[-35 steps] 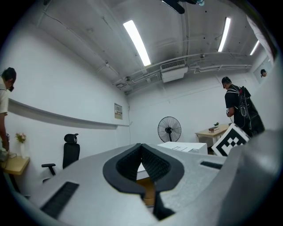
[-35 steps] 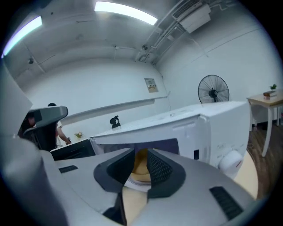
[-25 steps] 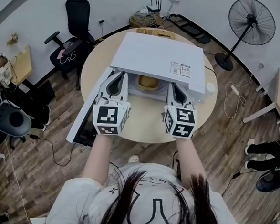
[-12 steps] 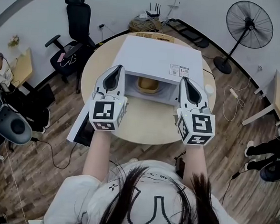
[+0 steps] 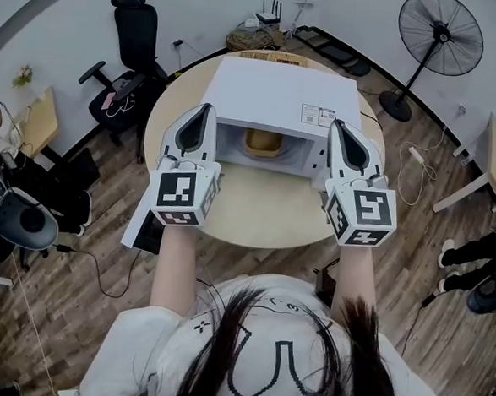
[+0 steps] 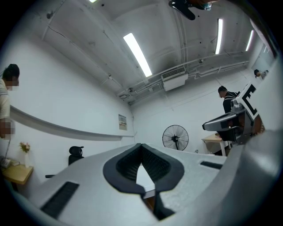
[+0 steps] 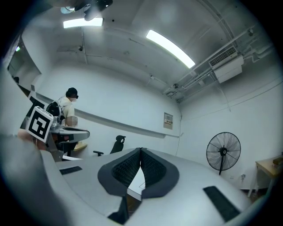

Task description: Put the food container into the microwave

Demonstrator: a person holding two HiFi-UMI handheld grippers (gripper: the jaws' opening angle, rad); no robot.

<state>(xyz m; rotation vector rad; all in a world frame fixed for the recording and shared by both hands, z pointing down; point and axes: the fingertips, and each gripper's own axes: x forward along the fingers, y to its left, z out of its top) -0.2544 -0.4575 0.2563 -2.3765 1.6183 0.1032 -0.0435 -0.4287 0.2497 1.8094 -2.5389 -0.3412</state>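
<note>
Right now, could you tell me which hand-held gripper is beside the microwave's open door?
The left hand-held gripper: the door of the microwave swings out on its side, while the right hand-held gripper is at the opposite side.

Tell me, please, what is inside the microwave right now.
A yellowish food container sits in the cavity of the open microwave. Only its near part shows; the microwave's top covers the rest of it and the back of the cavity.
</note>
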